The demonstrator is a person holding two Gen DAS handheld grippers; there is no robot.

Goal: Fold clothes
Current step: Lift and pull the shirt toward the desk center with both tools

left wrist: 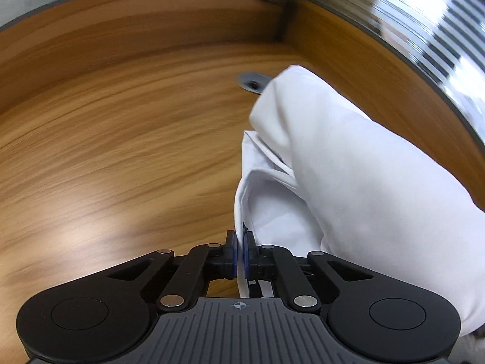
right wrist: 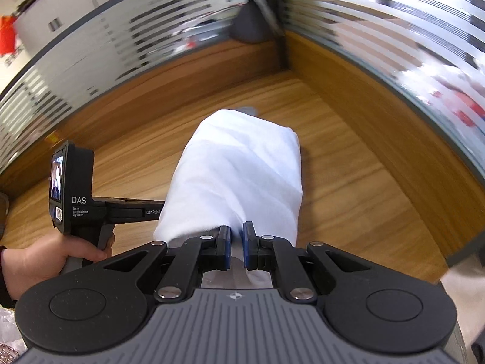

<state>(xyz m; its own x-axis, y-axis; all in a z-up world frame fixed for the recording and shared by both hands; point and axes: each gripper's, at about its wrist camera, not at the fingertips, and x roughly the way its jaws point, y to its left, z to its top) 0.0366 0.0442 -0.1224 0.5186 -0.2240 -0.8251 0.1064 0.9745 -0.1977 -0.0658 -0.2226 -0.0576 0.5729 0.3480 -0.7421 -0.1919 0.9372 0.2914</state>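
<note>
A white garment (left wrist: 333,176) lies bunched and partly folded on the wooden desk (left wrist: 121,151). My left gripper (left wrist: 241,242) is shut on a thin edge of the garment at its near left corner, with cloth pinched between the blue pads. In the right wrist view the white garment (right wrist: 239,170) stretches away from me toward the desk's corner. My right gripper (right wrist: 237,232) is shut on the garment's near end, a fold of cloth squeezed between its fingers. The left gripper's body (right wrist: 78,194), held by a hand (right wrist: 45,261), reaches in under the garment's left side.
The desk (right wrist: 348,182) sits in a corner bounded by low wooden walls (right wrist: 379,91) topped with striped glass panels (right wrist: 91,60). A grey cable grommet (left wrist: 253,82) lies in the desk behind the garment. Bare wood spreads to the left.
</note>
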